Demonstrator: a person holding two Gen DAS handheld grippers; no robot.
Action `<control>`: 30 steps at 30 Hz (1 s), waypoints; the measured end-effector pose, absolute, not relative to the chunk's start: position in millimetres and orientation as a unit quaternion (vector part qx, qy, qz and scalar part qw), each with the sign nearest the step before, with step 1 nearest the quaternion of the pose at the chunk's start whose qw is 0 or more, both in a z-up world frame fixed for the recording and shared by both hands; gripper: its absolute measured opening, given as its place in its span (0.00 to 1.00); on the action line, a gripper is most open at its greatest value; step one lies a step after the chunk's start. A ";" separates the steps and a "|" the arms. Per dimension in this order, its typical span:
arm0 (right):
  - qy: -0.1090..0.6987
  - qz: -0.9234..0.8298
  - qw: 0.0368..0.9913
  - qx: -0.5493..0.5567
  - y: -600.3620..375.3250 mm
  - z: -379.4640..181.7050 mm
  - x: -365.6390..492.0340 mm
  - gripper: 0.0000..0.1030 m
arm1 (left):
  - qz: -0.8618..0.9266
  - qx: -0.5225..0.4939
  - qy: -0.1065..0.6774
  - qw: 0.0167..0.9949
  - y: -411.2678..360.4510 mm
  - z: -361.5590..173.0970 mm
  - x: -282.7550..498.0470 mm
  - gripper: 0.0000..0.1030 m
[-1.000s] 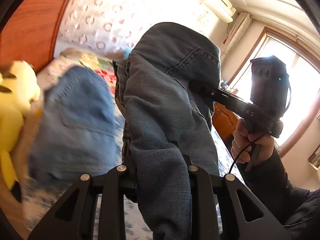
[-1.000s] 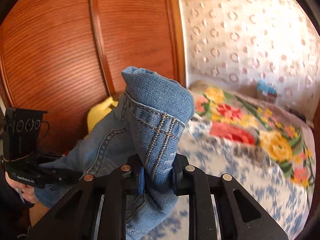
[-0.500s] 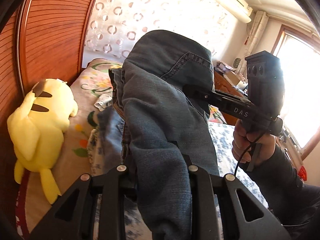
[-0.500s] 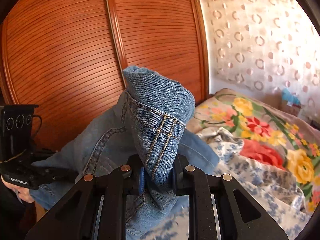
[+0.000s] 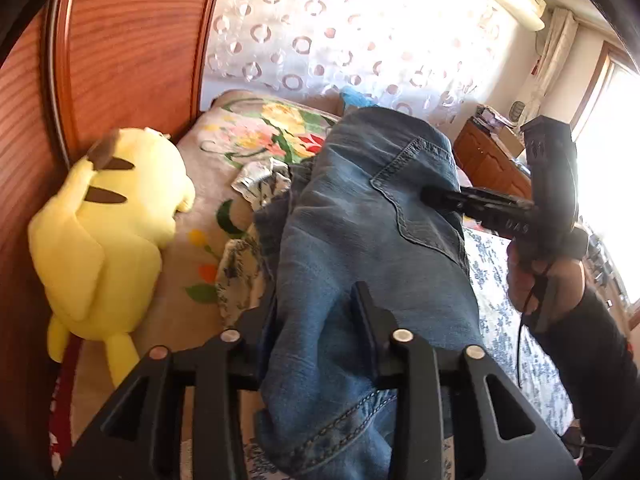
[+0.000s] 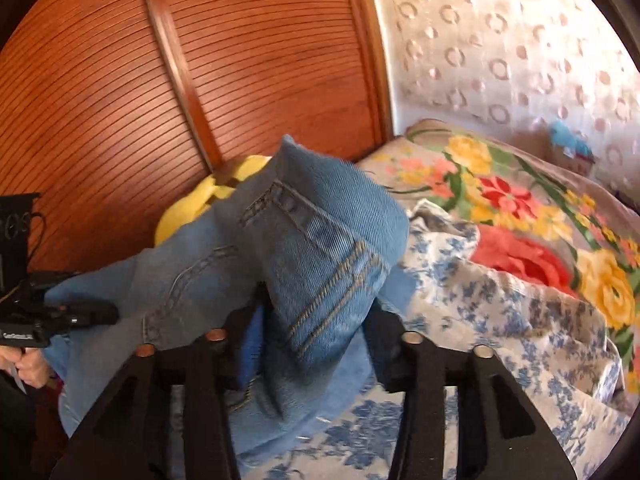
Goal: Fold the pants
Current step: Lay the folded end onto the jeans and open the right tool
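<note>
Blue jeans (image 5: 360,240) hang bunched between both grippers, low over the bed. In the left wrist view my left gripper (image 5: 316,304) has a thick fold of denim filling its jaws, which are opening while the pads still touch the cloth. My right gripper (image 5: 428,196) reaches in from the right at the back pocket. In the right wrist view my right gripper (image 6: 316,300) is opening too; the waistband fold of the jeans (image 6: 320,240) leans loosely between its fingers. My left gripper (image 6: 100,314) shows at the left edge on the denim.
A yellow plush toy (image 5: 108,220) lies by the wooden slatted wardrobe (image 6: 200,80). The bed carries a flowered blanket (image 6: 520,200) and a rumpled blue-and-white sheet (image 6: 500,312). A wooden nightstand (image 5: 488,160) stands at the far right. A person's hand (image 5: 536,280) holds the right gripper.
Both grippers came down toward the bed with the jeans. Both sets of jaws have spread wider, the right one more, and the fold in it has slumped to the side.
</note>
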State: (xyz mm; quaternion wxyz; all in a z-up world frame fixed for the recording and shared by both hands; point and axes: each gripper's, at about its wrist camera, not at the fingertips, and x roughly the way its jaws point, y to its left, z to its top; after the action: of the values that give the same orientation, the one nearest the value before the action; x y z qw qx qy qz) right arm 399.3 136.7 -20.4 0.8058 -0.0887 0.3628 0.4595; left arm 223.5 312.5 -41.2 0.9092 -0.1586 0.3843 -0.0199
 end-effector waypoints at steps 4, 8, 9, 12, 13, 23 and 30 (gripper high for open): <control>0.340 0.443 0.825 -0.089 126.1 -3.3 399.1 0.56 | 0.005 -0.123 0.372 0.920 311.7 -31.3 214.2 0.44; 0.294 0.433 0.848 -0.088 115.1 18.5 389.4 0.56 | 0.026 -0.098 0.349 0.931 308.6 -18.5 202.6 0.47; 0.289 0.439 0.847 -0.082 113.6 22.2 388.2 0.55 | 0.026 -0.095 0.344 0.934 305.5 -15.1 200.0 0.47; 0.285 0.454 0.841 -0.082 116.2 23.6 384.4 0.49 | 0.017 -0.089 0.331 0.939 293.7 -6.7 195.4 0.47; 0.283 0.455 0.839 -0.087 118.7 21.5 382.7 0.48 | 0.009 -0.088 0.328 0.941 288.4 -4.4 194.8 0.47; 0.318 0.443 0.831 -0.112 143.0 -12.6 402.5 0.48 | 0.000 -0.076 0.363 0.929 271.3 -37.9 200.6 0.47; 0.353 0.431 0.823 -0.108 152.9 -36.6 427.6 0.49 | 0.009 -0.086 0.374 0.924 276.9 -57.6 198.4 0.47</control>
State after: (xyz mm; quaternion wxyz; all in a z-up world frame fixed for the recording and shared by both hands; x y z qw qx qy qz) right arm 427.6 152.9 -36.6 0.8235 -0.1080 0.3532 0.4306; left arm 198.4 276.9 -57.6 0.9235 -0.0859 0.3737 0.0090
